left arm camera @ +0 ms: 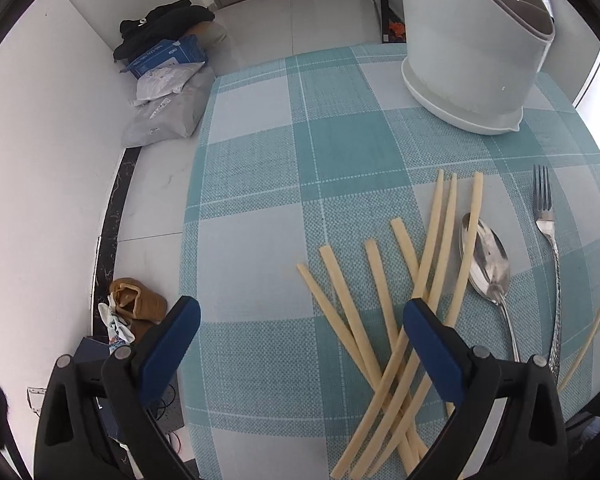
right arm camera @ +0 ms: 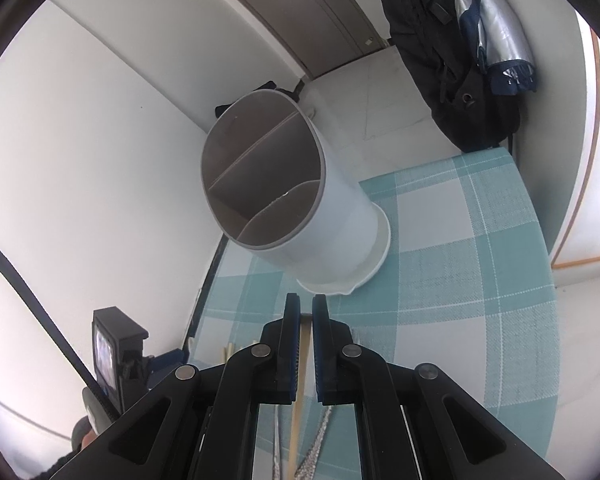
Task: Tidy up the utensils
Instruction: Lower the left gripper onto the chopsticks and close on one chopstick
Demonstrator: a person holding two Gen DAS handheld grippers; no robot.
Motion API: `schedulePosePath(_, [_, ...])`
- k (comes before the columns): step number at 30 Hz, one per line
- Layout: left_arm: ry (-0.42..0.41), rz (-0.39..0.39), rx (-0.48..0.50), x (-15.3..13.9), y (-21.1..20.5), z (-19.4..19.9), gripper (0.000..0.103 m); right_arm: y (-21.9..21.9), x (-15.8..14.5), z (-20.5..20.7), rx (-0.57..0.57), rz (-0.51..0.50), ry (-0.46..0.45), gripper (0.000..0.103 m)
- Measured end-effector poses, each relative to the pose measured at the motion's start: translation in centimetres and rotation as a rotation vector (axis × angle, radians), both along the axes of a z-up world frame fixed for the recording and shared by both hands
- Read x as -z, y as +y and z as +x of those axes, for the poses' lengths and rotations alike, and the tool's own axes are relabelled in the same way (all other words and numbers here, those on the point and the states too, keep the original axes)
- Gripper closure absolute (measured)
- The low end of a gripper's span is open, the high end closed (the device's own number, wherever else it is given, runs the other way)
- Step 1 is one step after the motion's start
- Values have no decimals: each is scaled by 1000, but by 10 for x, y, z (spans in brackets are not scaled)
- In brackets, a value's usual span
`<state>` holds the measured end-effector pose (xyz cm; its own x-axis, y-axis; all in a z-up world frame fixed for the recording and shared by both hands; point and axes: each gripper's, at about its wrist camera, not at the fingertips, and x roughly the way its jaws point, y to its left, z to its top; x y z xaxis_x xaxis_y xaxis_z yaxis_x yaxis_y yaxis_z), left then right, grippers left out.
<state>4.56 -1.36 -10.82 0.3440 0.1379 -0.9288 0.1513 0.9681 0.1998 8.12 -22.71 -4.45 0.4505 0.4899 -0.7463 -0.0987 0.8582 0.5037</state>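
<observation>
Progress: sorting is looking barely begun; every compartment visible inside the holder (right arm camera: pixel 266 168) is showing bare.
Holder: white divided caddy is standing upright at the far end of the checked tabletop (left arm camera: pixel 260 184), well apart from the loose pieces.
Right claw (right arm camera: pixel 307 312): jaws are pinching narrowly on one chopstick (right arm camera: pixel 300 392), which is hanging down between them; it is pointing toward the holder's open mouth, short of the rim.
Left claw (left arm camera: pixel 300 316): jaws are standing wide and gripping nothing, hovering over the crossed chopsticks (left arm camera: pixel 384 316).
Remaining: seven pale chopsticks are lying in a loose heap; the spoon (left arm camera: pixel 486 260) and fork (left arm camera: pixel 546 232) are lying just beside them.
Next, as a judgement: the held stick is needing lowering into one compartment, then the rest are following.
</observation>
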Motion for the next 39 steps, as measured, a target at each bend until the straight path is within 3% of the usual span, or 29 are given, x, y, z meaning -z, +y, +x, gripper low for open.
schedulePosePath(9, [36, 35, 95, 1, -15, 12, 3, 2, -10, -5, -9, -12, -13, 98])
schedulePosePath(11, [34, 74, 119, 0, -20, 10, 3, 3, -10, -6, -12, -15, -17, 98])
schedulePosePath(21, [68, 131, 149, 8, -28, 16, 2, 1, -20, -5, -11, -27, -53, 98])
schedulePosePath(24, [66, 148, 133, 6, -32, 18, 2, 1, -18, -5, -10, -33, -43, 98])
schedulePosePath(32, [35, 160, 199, 5, -47, 29, 5, -1, -21, -6, 0, -29, -52, 98])
schedulePosePath(36, [15, 131, 217, 5, -48, 36, 18, -1, -26, -6, 0, -38, -77, 98])
schedulePosePath(39, [25, 57, 222, 3, -43, 42, 41, -2, -24, -5, 6, -40, -71, 98])
